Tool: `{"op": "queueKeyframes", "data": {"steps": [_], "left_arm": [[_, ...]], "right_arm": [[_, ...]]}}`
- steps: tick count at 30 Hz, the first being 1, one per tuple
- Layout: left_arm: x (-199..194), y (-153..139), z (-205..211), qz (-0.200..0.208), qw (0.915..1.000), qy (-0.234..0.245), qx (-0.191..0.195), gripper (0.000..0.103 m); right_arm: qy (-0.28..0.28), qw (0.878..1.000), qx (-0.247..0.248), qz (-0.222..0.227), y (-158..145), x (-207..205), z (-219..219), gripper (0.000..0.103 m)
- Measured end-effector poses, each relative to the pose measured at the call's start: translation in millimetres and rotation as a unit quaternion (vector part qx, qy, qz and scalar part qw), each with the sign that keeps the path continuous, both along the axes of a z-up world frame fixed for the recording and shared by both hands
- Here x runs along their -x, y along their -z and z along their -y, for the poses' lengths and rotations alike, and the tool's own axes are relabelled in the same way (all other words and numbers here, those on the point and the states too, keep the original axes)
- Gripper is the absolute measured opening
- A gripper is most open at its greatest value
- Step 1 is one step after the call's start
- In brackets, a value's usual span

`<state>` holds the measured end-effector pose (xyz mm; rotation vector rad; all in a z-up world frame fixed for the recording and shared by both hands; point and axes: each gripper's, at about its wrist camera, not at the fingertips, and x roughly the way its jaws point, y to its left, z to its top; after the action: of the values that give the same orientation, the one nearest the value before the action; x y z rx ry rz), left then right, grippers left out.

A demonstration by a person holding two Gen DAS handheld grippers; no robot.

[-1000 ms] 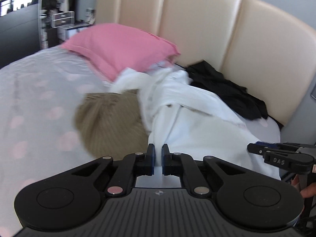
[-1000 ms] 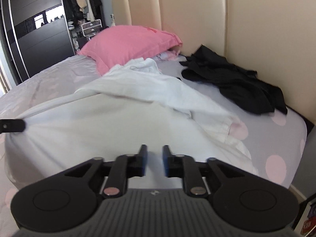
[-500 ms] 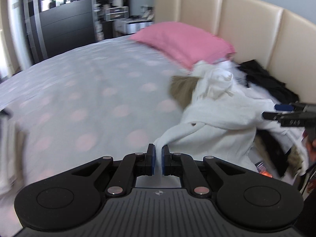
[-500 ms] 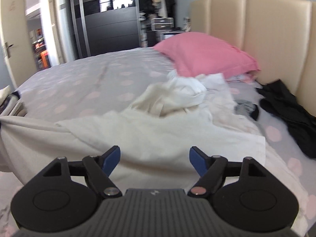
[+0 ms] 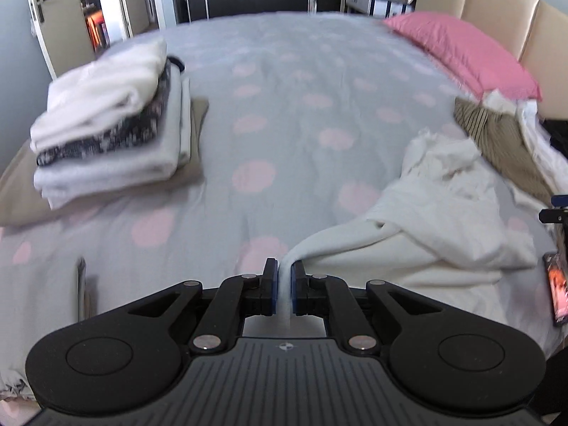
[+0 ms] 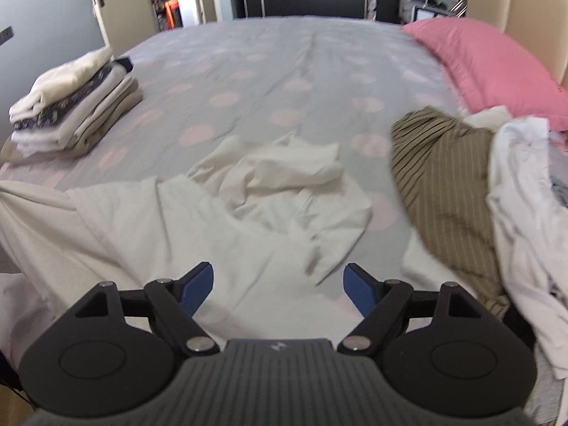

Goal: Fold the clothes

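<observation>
A crumpled cream-white garment (image 5: 436,213) lies on the grey bedspread with pink dots (image 5: 291,113). My left gripper (image 5: 283,285) is shut on an edge of this garment, which stretches away to the right. In the right wrist view the same garment (image 6: 220,209) spreads in front of my right gripper (image 6: 280,285), which is open and empty just above its near edge. The tip of the right gripper (image 5: 553,211) shows at the right edge of the left wrist view.
A stack of folded clothes (image 5: 106,120) sits at the left of the bed, also in the right wrist view (image 6: 71,103). A brown striped garment (image 6: 447,184), a white garment (image 6: 525,213) and a pink pillow (image 6: 493,67) lie at the right, by the beige headboard (image 5: 504,10).
My right gripper has opened and let go of the white garment. Both views have swung left, away from the headboard. My left gripper has dragged the garment towards the middle of the bed.
</observation>
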<state>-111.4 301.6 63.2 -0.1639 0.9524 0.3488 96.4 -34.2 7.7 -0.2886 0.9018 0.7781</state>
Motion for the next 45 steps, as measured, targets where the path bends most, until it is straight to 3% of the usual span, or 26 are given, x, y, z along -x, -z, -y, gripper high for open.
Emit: {"op": "queueKeyframes", "data": {"steps": [2,4,6,7,13,14,16,17,22,26,28,30,31,33,34,37,39,41,43,44,45], "left_arm": [[3.1,1.4,0.5,-0.004,0.9999,0.008,-0.008,0.009],[10.3,-0.5,2.2,0.004,0.9998,0.017,-0.011,0.024],[10.9,-2.6,6.6,0.022,0.9993,0.030,-0.004,0.054],[9.3,-3.3,9.5,0.029,0.9989,0.036,-0.002,0.059],[-19.0,14.8,30.4,0.033,0.9969,0.072,-0.004,0.060],[-24.3,20.5,33.8,0.031,0.9966,0.077,0.002,0.060],[-33.3,30.4,39.6,0.032,0.9958,0.084,0.019,0.060],[-36.9,34.7,41.7,0.034,0.9953,0.086,0.030,0.060],[-45.8,43.2,46.5,0.051,0.9898,0.092,0.095,0.060],[-48.0,48.1,53.7,0.045,0.9882,0.103,0.104,0.060],[-49.0,52.9,58.5,0.035,0.9880,0.109,0.105,0.060],[-49.9,56.8,62.1,0.025,0.9880,0.109,0.106,0.060],[-50.7,58.3,64.3,0.023,0.9877,0.112,0.107,0.060],[-54.2,60.6,71.2,0.018,0.9869,0.119,0.107,0.060],[-56.3,61.8,75.2,0.015,0.9863,0.125,0.107,0.060],[-62.4,66.4,87.7,0.007,0.9838,0.142,0.109,0.060],[-66.1,70.3,93.0,0.002,0.9825,0.148,0.113,0.060],[-69.3,75.2,94.3,-0.004,0.9816,0.150,0.118,0.060],[-71.1,79.6,93.8,-0.010,0.9817,0.146,0.122,0.060],[-71.6,81.3,93.3,-0.013,0.9818,0.144,0.123,0.060],[-71.4,82.2,92.6,-0.015,0.9820,0.141,0.125,0.060]], "right_arm": [[-0.006,1.000,0.012,-0.028,10.9,1.0,-9.6,0.082],[-0.015,0.998,0.028,-0.048,19.5,3.1,-17.5,0.082],[-0.032,0.997,0.041,-0.050,25.2,8.0,-27.0,0.086],[-0.041,0.997,0.047,-0.048,29.3,10.3,-30.5,0.088],[-0.068,0.990,0.113,-0.044,61.4,14.0,-54.3,0.090],[-0.071,0.989,0.121,-0.040,65.8,14.1,-56.8,0.085],[-0.076,0.989,0.125,-0.036,68.7,14.5,-60.5,0.051],[-0.083,0.989,0.118,-0.041,67.2,17.7,-62.7,0.027],[-0.131,0.986,0.061,-0.084,53.5,41.0,-75.5,0.000],[-0.169,0.978,0.016,-0.117,42.5,59.6,-85.7,0.000],[-0.193,0.975,0.030,-0.104,44.8,79.1,-94.4,0.000],[-0.196,0.976,0.049,-0.081,48.5,86.5,-98.2,0.007],[-0.191,0.977,0.057,-0.070,49.5,85.2,-97.9,0.014],[-0.169,0.983,0.065,-0.039,48.0,76.8,-91.2,0.064],[-0.158,0.985,0.067,-0.024,46.1,71.4,-86.9,0.070],[-0.134,0.988,0.073,0.013,38.9,55.8,-71.1,0.072],[-0.121,0.986,0.107,0.046,44.7,48.9,-62.6,0.083],[-0.105,0.982,0.142,0.064,55.1,40.2,-54.9,0.084],[-0.088,0.981,0.166,0.051,71.3,27.6,-48.5,0.084],[-0.083,0.981,0.171,0.043,78.5,22.0,-46.8,0.079],[-0.081,0.981,0.173,0.035,85.1,16.8,-45.8,0.054]]}}
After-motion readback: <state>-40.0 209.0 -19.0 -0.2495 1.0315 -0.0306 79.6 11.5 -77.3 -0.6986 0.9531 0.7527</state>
